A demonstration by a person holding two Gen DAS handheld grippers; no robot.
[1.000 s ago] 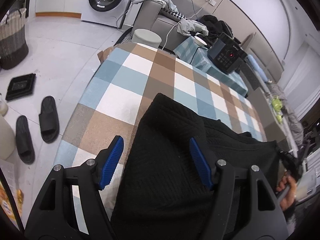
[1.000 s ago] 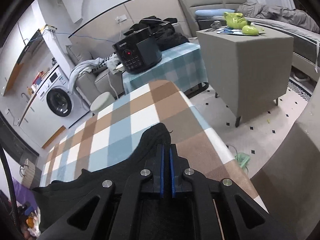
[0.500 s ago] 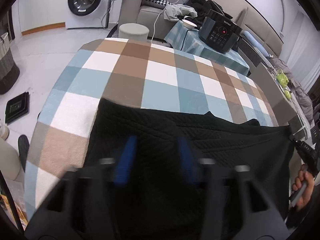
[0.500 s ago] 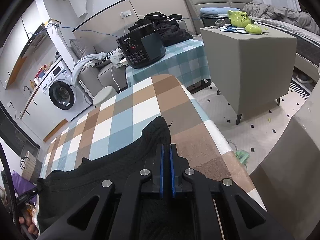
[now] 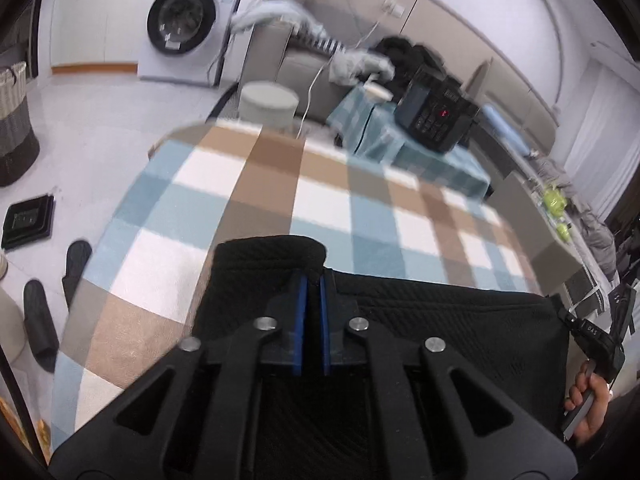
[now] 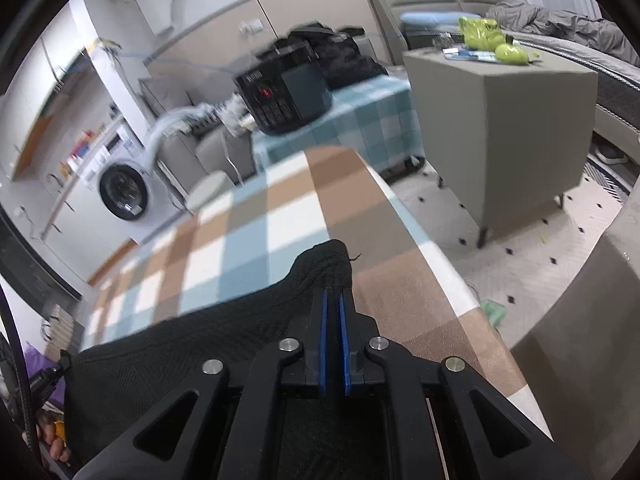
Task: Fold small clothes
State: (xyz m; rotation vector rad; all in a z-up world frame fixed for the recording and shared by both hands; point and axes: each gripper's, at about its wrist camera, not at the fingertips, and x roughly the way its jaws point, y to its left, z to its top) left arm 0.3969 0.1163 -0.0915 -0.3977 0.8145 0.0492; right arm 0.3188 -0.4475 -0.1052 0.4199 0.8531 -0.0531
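A black knitted garment (image 5: 440, 320) lies spread across the near part of a table with a blue, brown and white checked cloth (image 5: 320, 200). My left gripper (image 5: 313, 280) sits over the garment's left corner. Its jaws are closing, with a fold of the black fabric pinched between the blue pads. In the right wrist view the same garment (image 6: 224, 340) runs off to the left, and my right gripper (image 6: 332, 294) holds its bunched right corner near the table's right edge. Those jaws are opening slightly, and the cloth is still between them. A hand (image 5: 592, 404) holds the right gripper's handle.
Beyond the table stand a round grey stool (image 5: 269, 102), a washing machine (image 5: 184, 20) and a black cooker (image 5: 436, 114) on a second checked table. Black slippers (image 5: 38, 320) and a laundry basket (image 5: 14, 120) are on the floor to the left. A grey cabinet (image 6: 500, 120) stands to the right.
My left gripper's jaws went from wide open to nearly together on the garment's left corner as it slid along the cloth. The right gripper kept its place and its hold.
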